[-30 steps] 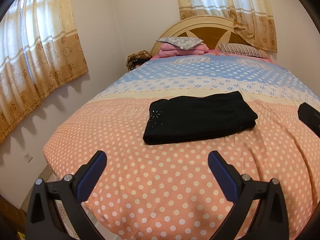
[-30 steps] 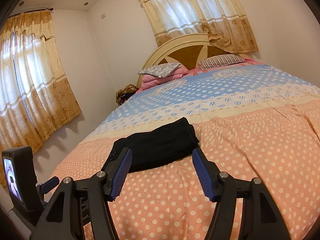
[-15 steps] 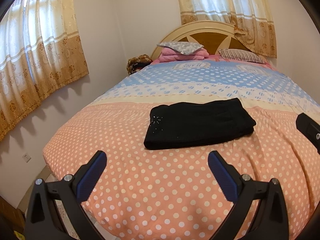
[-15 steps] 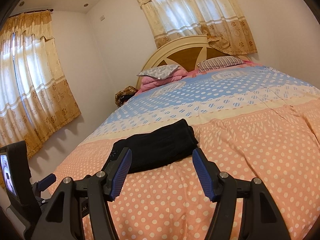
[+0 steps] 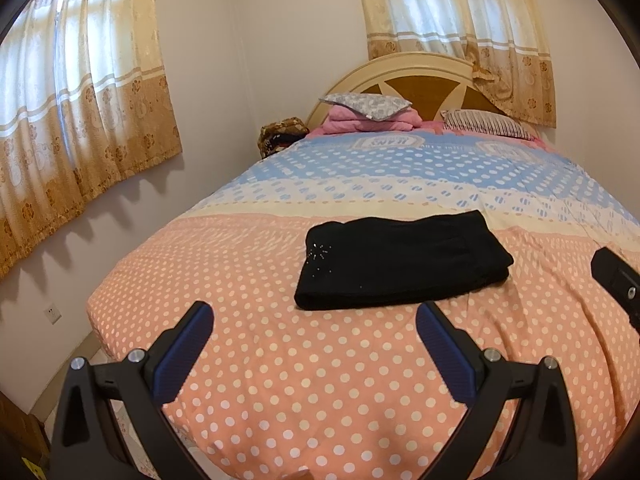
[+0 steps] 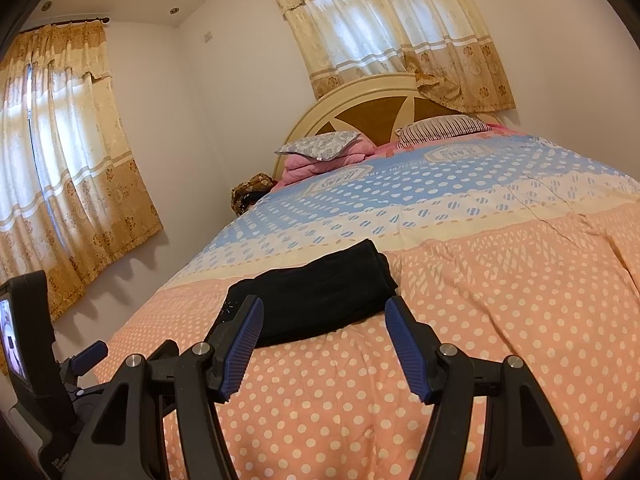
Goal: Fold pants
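- Folded black fabric pants (image 5: pixel 404 262) lie mid-frame on the polka-dot peach quilt (image 5: pixel 320 380).
- Left gripper (image 5: pixel 314 334), bottom of frame: released, empty.
- Right gripper (image 6: pixel 322 330), bottom centre: released, empty.

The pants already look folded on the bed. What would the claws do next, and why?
Probably just draw back and stop. The pants lie in a neat folded stack on the bed, and both the left claw and right claw are open, empty and short of the cloth.
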